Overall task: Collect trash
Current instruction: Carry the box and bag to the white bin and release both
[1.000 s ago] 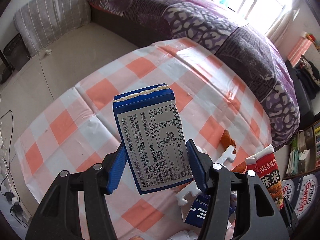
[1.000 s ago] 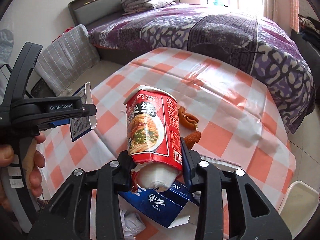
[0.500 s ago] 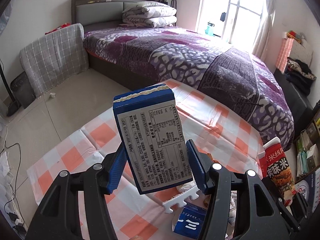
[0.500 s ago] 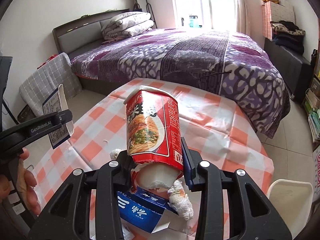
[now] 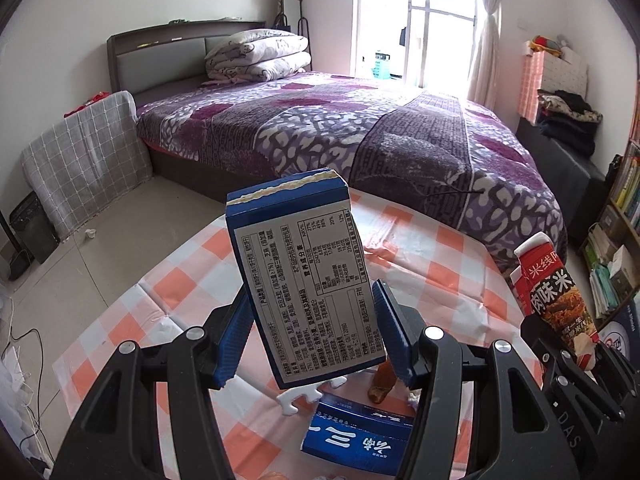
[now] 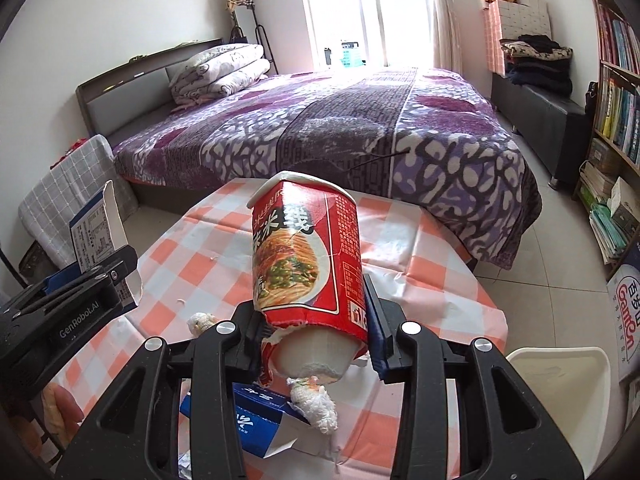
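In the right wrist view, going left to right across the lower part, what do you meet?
Left gripper holding the blue box → red noodle cup in the right gripper → white bin.

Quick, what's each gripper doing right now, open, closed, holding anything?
Left gripper: closed on the blue box.
Right gripper: closed on the red noodle cup.

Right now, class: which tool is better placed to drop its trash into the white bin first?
Right, probably. The right tool grips the red noodle cup beside the white bin; the left tool, holding the blue box, is farther left.
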`<state>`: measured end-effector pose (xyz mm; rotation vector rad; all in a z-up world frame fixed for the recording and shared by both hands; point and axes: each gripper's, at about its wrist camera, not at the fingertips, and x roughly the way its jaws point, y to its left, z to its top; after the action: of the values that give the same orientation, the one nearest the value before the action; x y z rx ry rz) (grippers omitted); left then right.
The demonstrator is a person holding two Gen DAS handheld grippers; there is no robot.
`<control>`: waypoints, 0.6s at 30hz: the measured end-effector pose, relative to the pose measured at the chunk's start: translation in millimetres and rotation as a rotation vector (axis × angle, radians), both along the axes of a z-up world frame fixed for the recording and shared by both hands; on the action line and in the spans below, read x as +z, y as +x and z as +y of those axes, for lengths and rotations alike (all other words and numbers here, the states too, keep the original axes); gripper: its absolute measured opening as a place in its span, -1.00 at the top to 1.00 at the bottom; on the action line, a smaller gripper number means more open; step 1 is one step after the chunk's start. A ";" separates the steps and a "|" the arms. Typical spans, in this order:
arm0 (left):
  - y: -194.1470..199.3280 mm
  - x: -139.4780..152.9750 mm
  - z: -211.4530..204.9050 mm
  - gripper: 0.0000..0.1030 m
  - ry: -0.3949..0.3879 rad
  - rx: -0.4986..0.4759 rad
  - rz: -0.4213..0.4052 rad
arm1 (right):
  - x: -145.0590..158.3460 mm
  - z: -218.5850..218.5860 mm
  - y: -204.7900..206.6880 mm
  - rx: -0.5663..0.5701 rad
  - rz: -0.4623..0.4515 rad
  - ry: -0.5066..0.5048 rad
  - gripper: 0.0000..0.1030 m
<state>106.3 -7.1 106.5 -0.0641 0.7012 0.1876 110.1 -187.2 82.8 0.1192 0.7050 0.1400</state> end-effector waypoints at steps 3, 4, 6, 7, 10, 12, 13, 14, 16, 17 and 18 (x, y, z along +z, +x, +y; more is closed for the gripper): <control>-1.5 -1.0 -12.4 -0.13 -0.001 -0.023 0.005 | 2.1 -9.6 -3.8 -0.018 -0.003 -0.004 0.27; -1.8 -1.5 -17.4 -0.13 -0.002 -0.030 0.008 | 2.8 -13.6 -5.2 -0.026 -0.003 -0.004 0.27; -3.0 -2.3 -26.4 -0.13 -0.005 -0.044 0.010 | 4.3 -22.7 -7.8 -0.044 -0.002 -0.001 0.27; -3.7 -2.5 -30.9 -0.13 -0.008 -0.051 0.010 | 4.9 -27.2 -9.5 -0.052 0.000 0.001 0.27; -6.1 -3.6 -44.2 -0.13 -0.014 -0.074 0.012 | 6.6 -41.4 -14.9 -0.081 0.005 0.004 0.27; -8.2 -5.8 -52.4 -0.13 -0.023 -0.086 0.015 | 7.5 -52.5 -18.6 -0.101 0.011 0.006 0.26; -9.2 -7.8 -55.7 -0.13 -0.038 -0.085 0.017 | 7.7 -57.9 -21.1 -0.112 0.012 0.007 0.26; -10.0 -11.0 -59.4 -0.13 -0.054 -0.085 0.024 | 8.2 -63.2 -23.5 -0.125 0.014 0.007 0.26; -10.6 -17.7 -70.3 -0.13 -0.051 -0.109 0.045 | 8.6 -77.2 -28.0 -0.156 0.021 0.014 0.26; -11.9 -19.6 -75.5 -0.13 -0.045 -0.118 0.045 | 8.4 -84.0 -30.0 -0.172 0.026 0.018 0.26; -14.6 -20.0 -78.4 -0.13 -0.043 -0.129 0.045 | 8.4 -91.3 -32.4 -0.188 0.033 0.023 0.26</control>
<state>91.7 -85.5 86.4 -0.0557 0.7518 0.0506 77.7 -278.5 91.2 0.2091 0.7218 -0.0345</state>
